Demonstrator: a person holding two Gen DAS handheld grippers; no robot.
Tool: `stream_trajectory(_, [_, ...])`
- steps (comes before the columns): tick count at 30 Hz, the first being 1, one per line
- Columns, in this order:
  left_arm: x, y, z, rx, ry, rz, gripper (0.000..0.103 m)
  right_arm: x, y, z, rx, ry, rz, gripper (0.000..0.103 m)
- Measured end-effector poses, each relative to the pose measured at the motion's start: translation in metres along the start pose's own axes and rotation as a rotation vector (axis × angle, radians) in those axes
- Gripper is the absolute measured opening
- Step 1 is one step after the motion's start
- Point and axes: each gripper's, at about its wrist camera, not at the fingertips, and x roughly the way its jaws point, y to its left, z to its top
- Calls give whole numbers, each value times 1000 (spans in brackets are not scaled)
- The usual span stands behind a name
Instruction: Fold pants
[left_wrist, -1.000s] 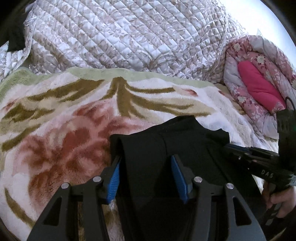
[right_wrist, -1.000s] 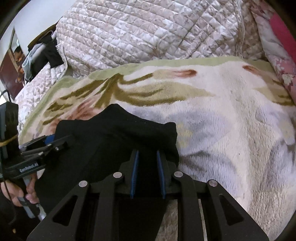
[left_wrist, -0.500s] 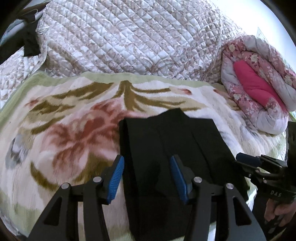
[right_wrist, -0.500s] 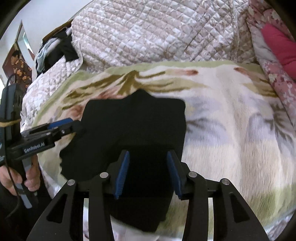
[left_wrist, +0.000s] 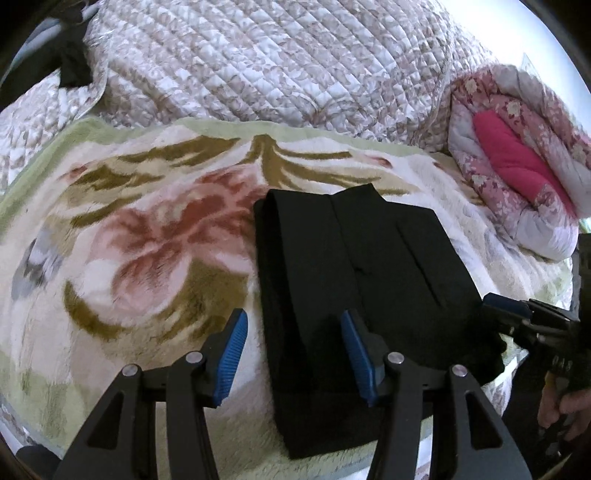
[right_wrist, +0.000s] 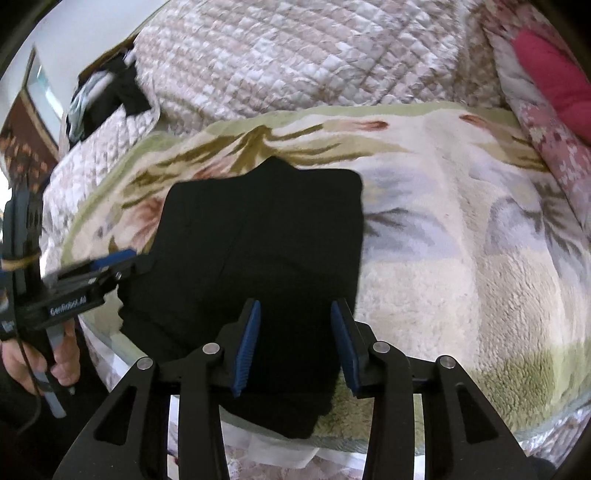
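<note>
The black pants (left_wrist: 369, 266) lie folded into a flat rectangle on the flowered fleece blanket (left_wrist: 147, 240), near the bed's front edge. My left gripper (left_wrist: 292, 317) hovers open over the pants' near left edge, its blue pads clear of the cloth. My right gripper (right_wrist: 295, 306) is open above the near right part of the pants (right_wrist: 266, 229), holding nothing. In each wrist view the other gripper shows from the side: the right gripper (left_wrist: 495, 301) at the pants' right edge, the left gripper (right_wrist: 125, 258) at their left edge.
A quilted beige bedspread (left_wrist: 277, 66) is heaped behind the blanket. A rolled pink floral quilt (left_wrist: 517, 166) lies at the right. Dark clothes (right_wrist: 107, 96) are piled at the far left. The person's hands (right_wrist: 22, 362) grip the handles at the bed's front edge.
The right jaws have spread and let go of the black cloth. Both grippers have drawn back toward the bed's front edge, and the pants now lie flat.
</note>
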Motion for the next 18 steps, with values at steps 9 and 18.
stream_trajectory(9, [2,19,1,-79,10,-88,56,12,-30,3,152,18,120,41])
stream_trajectory(18, [35,14,15,-92,39,-162,59,30,-38,14,191,33,192,44])
